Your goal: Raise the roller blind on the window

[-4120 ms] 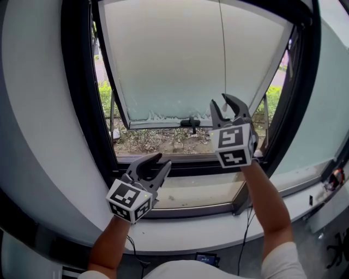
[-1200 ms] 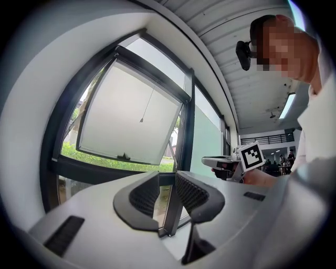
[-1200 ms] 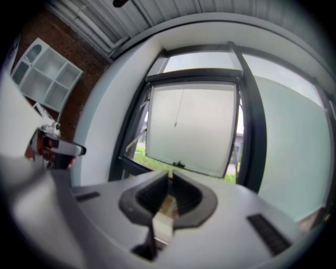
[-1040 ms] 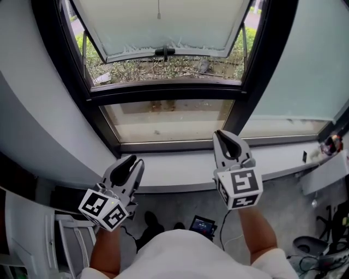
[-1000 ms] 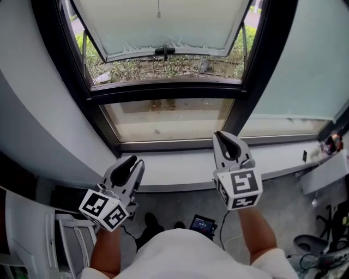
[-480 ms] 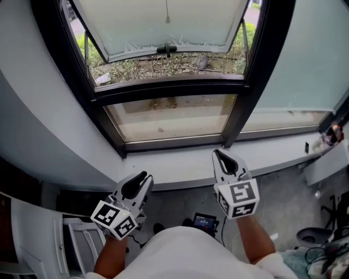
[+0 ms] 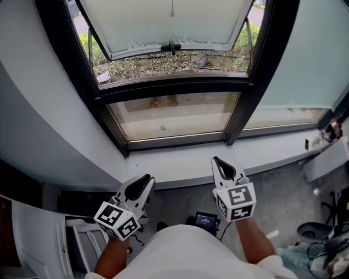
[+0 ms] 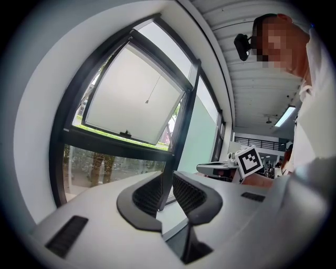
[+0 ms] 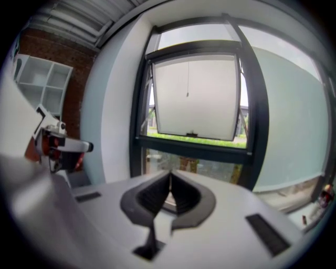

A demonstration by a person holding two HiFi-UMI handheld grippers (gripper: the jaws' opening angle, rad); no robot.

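Note:
The window (image 7: 174, 82) fills the top of the head view, its white-paned sash (image 7: 169, 22) tilted outward. A thin pull cord (image 7: 172, 8) hangs in front of the sash and also shows as the cord (image 9: 187, 79) in the right gripper view. Both grippers hang low near my body, far below the cord and touching nothing. My left gripper (image 7: 143, 182) has a narrow gap between its jaws, which are closing on nothing; that gap shows at the left gripper (image 8: 167, 181). My right gripper (image 7: 218, 162) is shut and empty, its tips meeting at the right gripper (image 9: 170, 176).
A white sill (image 7: 180, 163) runs under the lower fixed pane (image 7: 172, 114). A small dark device (image 7: 206, 220) lies on the floor between my arms. A white shelf unit (image 7: 65, 245) stands at lower left. Clutter and cables (image 7: 322, 240) sit at the right.
Both grippers have dropped from window height to near my body. The right gripper, open by the cord four seconds ago, is shut. The left jaws have narrowed over the last second.

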